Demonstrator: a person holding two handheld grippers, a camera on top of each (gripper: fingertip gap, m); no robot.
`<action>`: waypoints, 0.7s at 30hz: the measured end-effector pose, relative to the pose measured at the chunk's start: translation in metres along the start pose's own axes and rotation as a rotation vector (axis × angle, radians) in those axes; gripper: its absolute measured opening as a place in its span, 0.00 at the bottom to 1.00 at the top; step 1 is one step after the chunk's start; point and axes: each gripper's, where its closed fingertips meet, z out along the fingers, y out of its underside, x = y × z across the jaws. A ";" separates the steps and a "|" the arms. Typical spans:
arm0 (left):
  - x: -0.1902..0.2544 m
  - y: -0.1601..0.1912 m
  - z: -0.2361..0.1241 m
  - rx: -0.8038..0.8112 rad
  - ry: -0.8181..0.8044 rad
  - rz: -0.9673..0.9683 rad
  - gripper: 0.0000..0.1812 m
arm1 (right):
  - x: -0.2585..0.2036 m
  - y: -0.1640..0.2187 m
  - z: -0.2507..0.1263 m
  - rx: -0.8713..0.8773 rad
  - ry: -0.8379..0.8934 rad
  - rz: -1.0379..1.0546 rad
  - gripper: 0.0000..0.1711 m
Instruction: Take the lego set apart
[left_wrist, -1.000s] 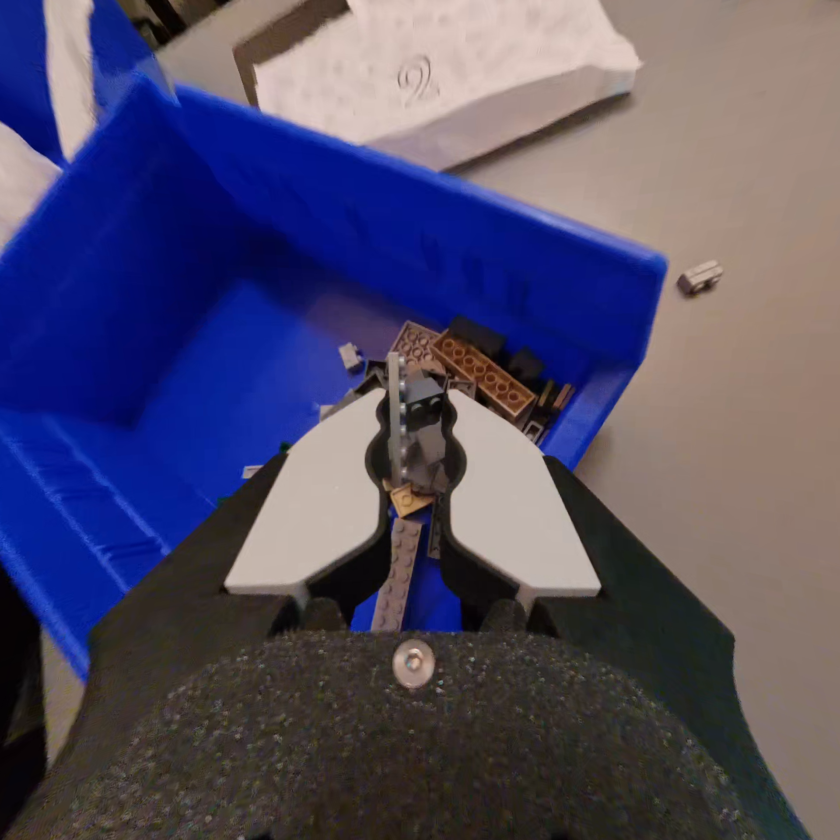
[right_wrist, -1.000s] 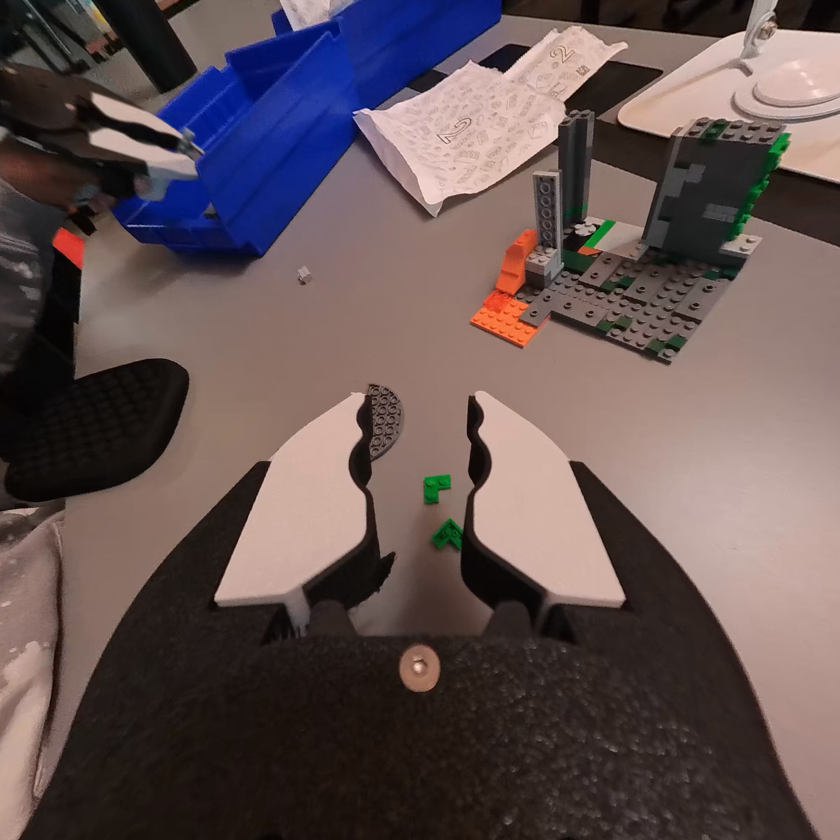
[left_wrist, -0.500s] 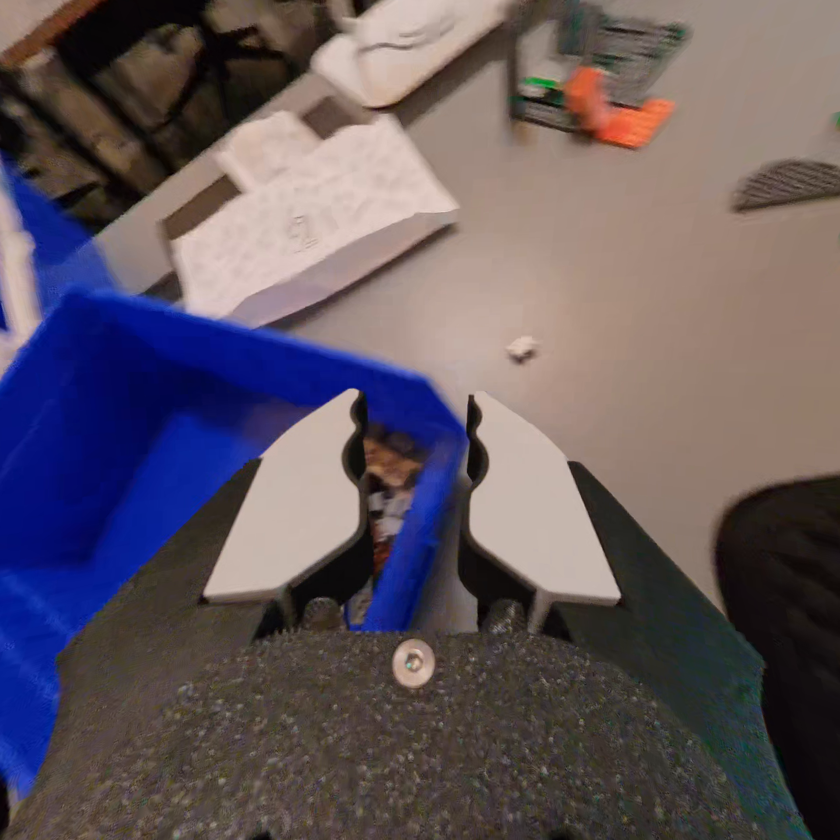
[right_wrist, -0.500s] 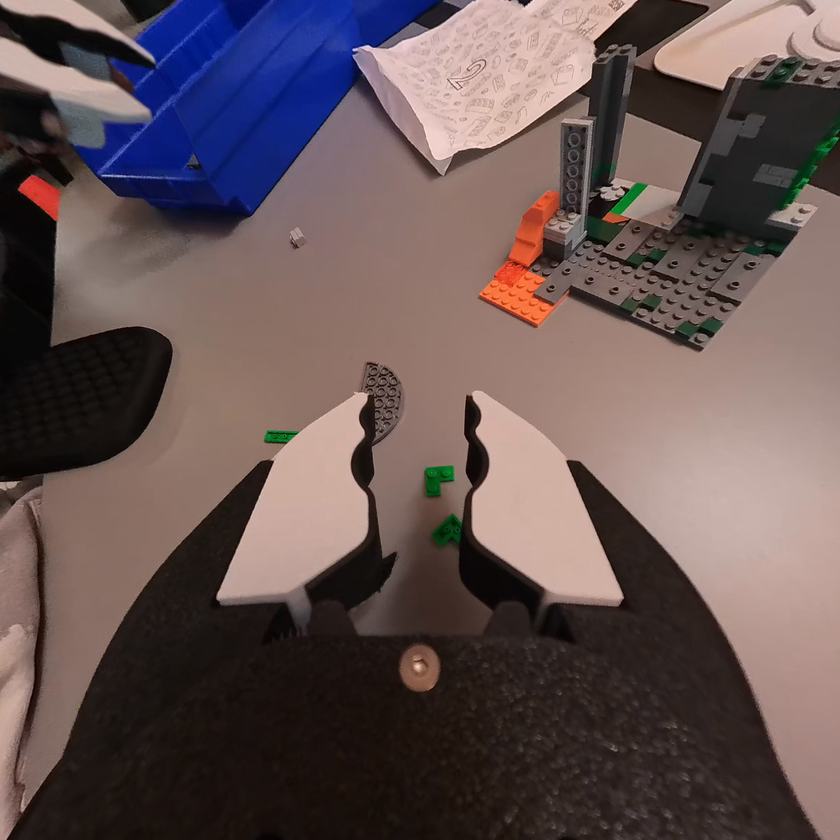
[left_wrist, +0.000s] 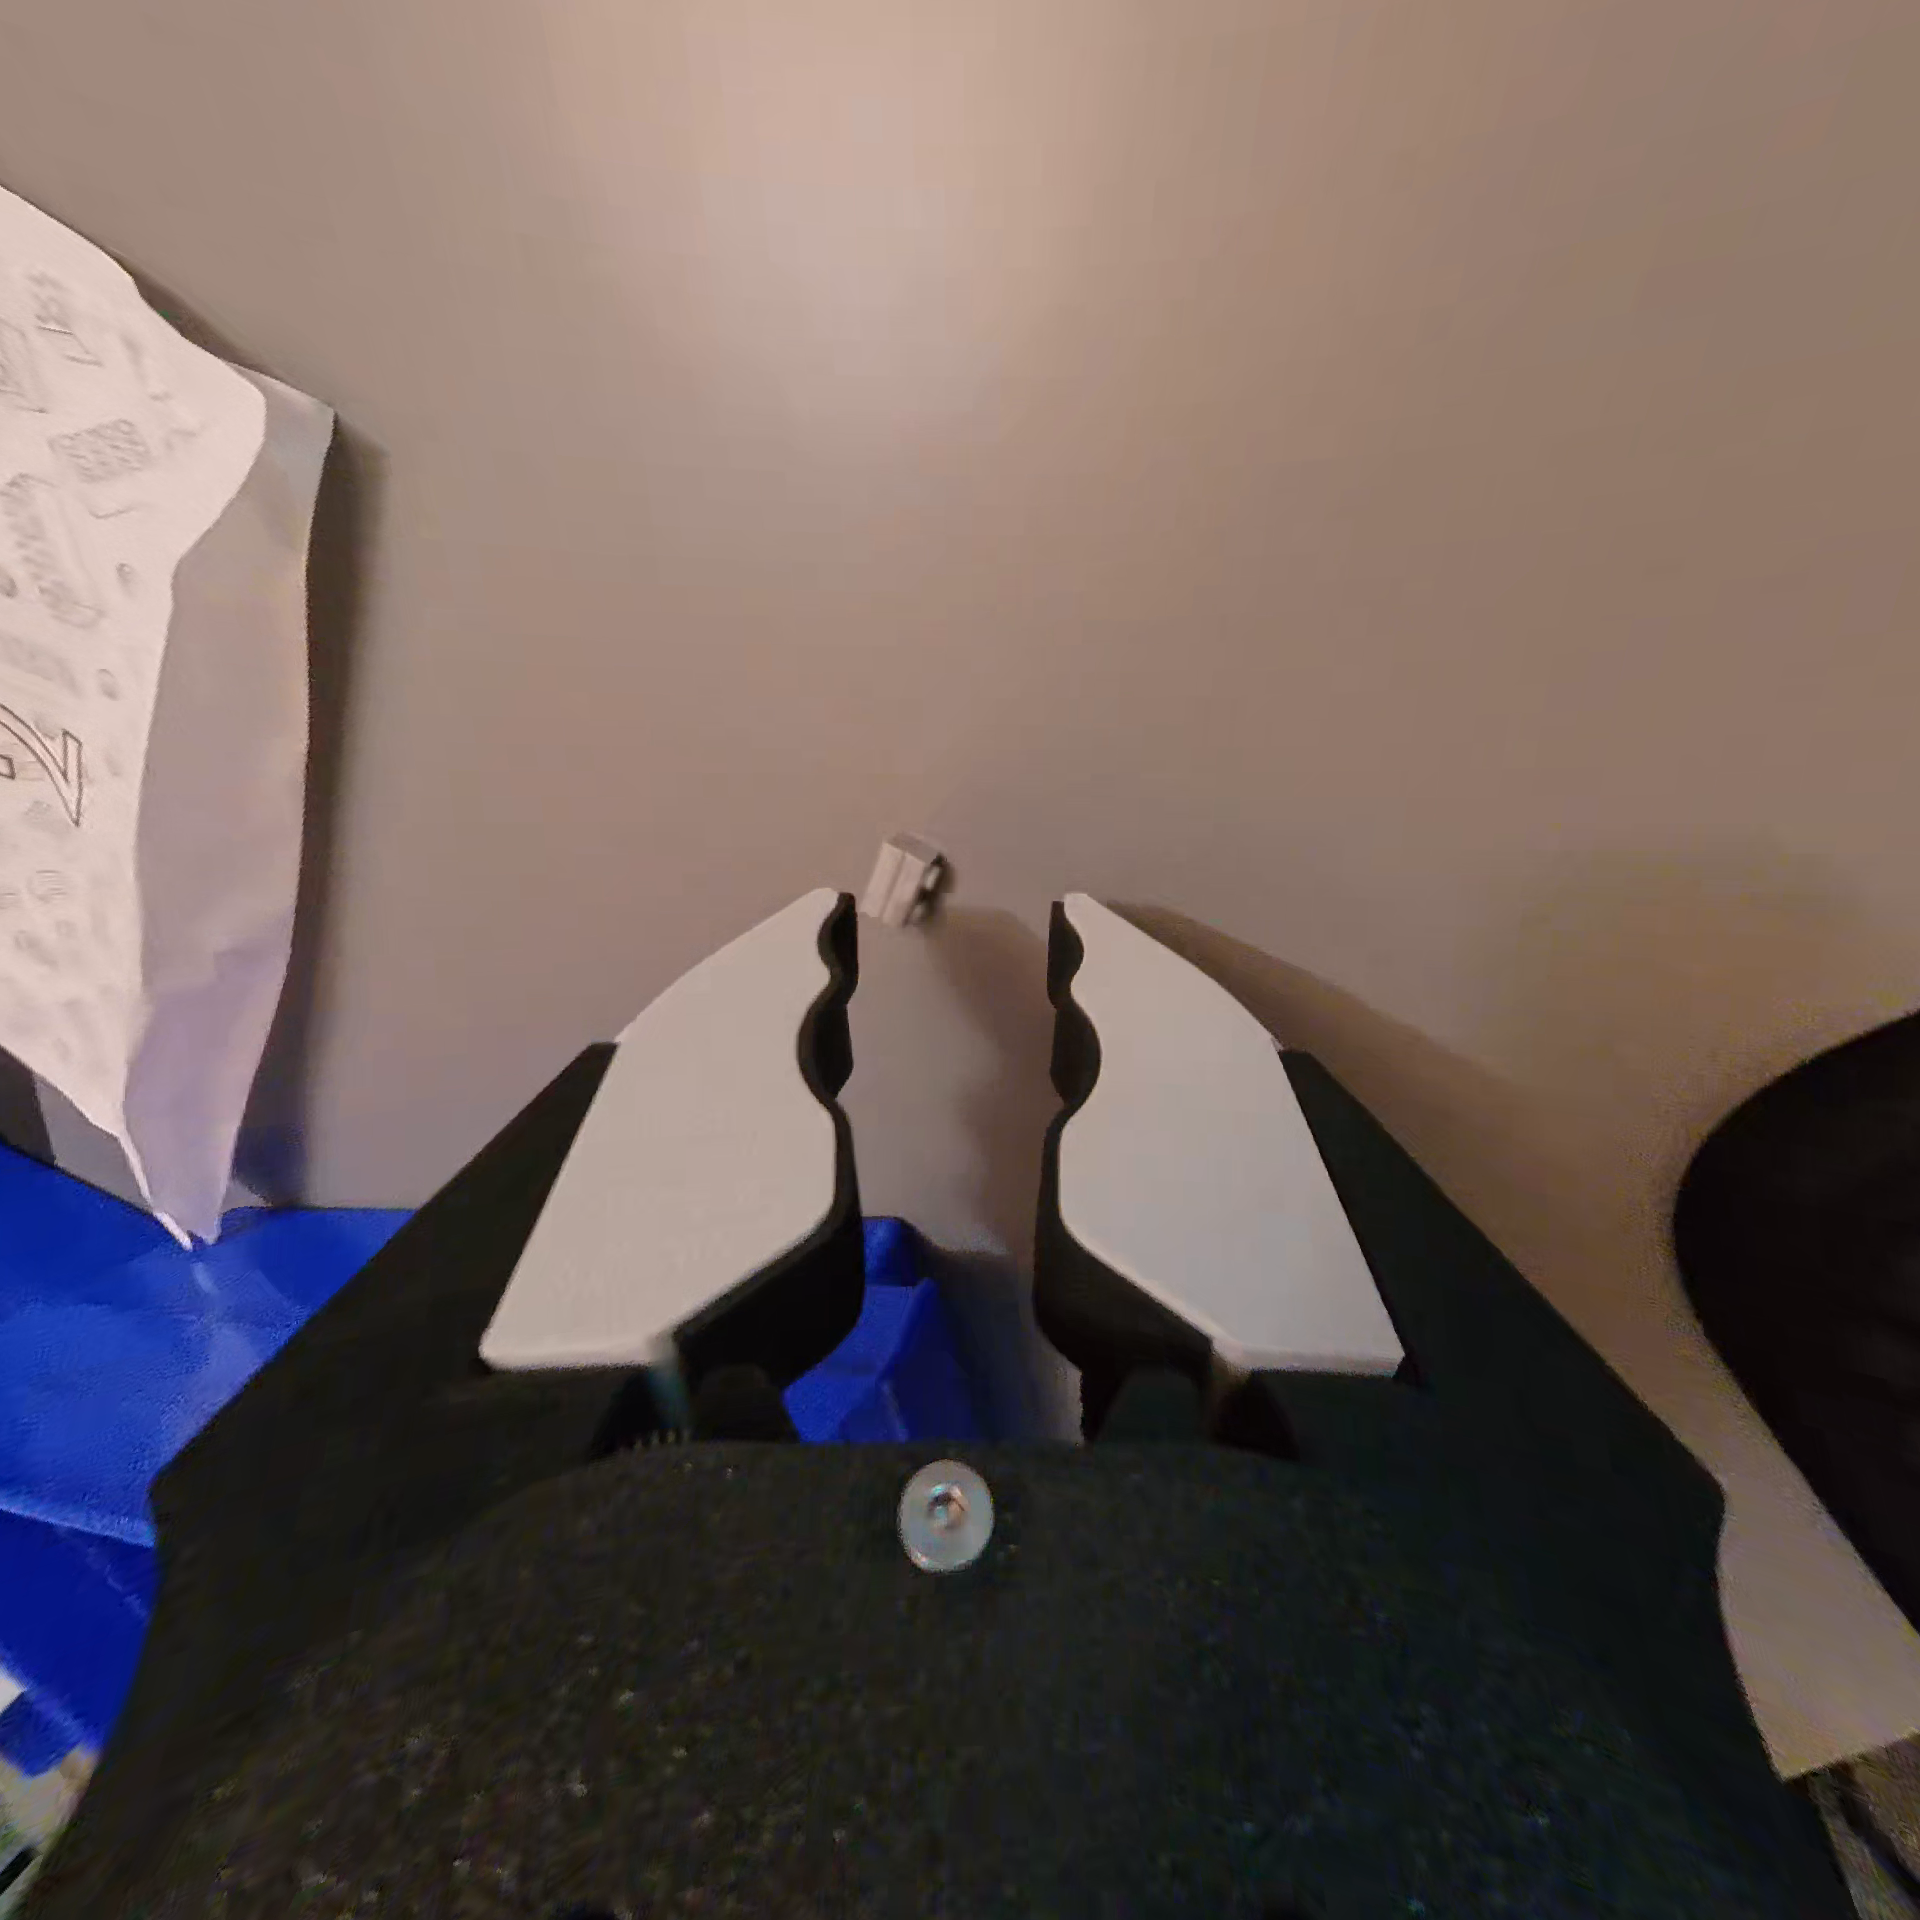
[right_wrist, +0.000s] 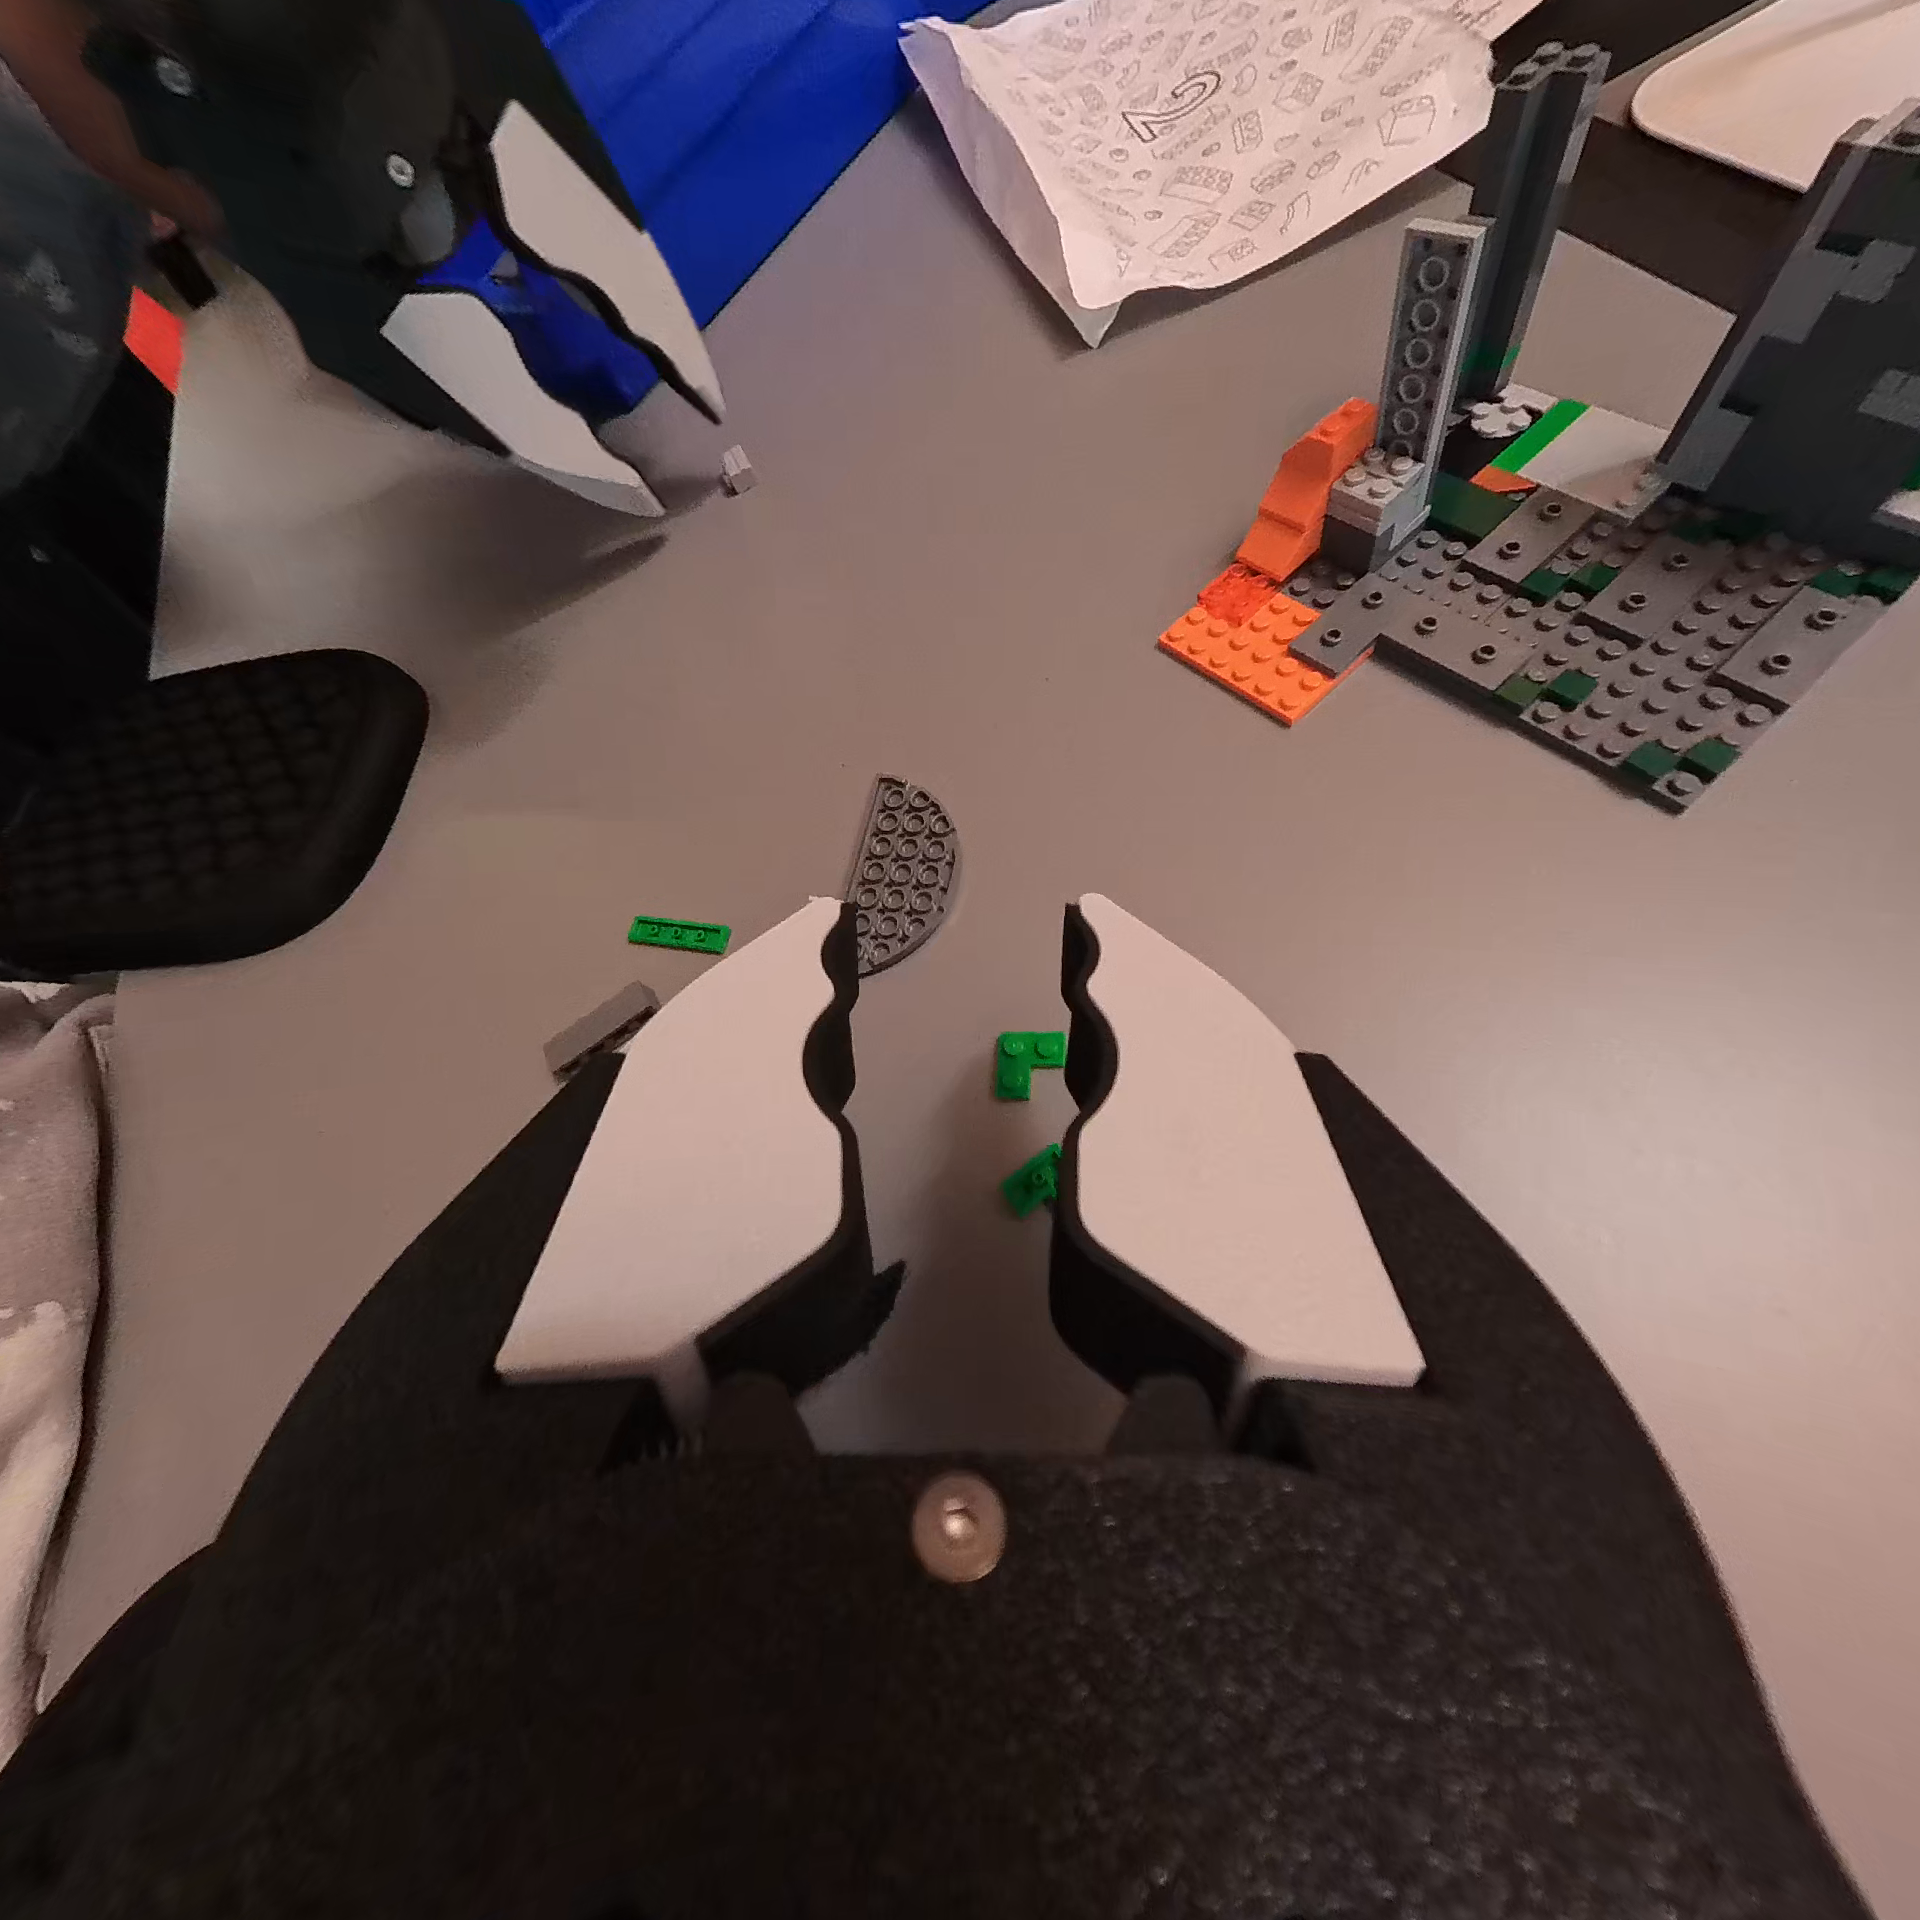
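The half-dismantled lego set (right_wrist: 1621, 582) is standing well ahead and right of the right gripper (right_wrist: 956, 914), whose jaws are gaping, empty. A dark grey half-round plate (right_wrist: 906, 868) is lying just past its left tip. The left gripper (left_wrist: 951, 904) is hovering, jaws apart, a small grey brick (left_wrist: 902, 868) sitting just beyond them.

Left wrist view looks steeply down, close over the grey table (left_wrist: 1039, 416); right wrist view sits higher, perhaps farther back. Both share the small grey brick (left_wrist: 902, 868) (right_wrist: 736, 470), at right's eleven o'clock.
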 end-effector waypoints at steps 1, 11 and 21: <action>-0.002 0.000 0.002 -0.023 0.004 0.006 0.19 | 0.000 0.000 0.000 0.001 -0.001 0.001 0.22; -0.013 0.008 0.017 -0.190 0.067 0.048 0.12 | -0.002 -0.001 -0.003 0.016 -0.021 -0.001 0.22; -0.008 -0.009 -0.006 -0.048 0.038 0.015 0.07 | -0.002 -0.002 -0.004 0.024 -0.021 0.002 0.21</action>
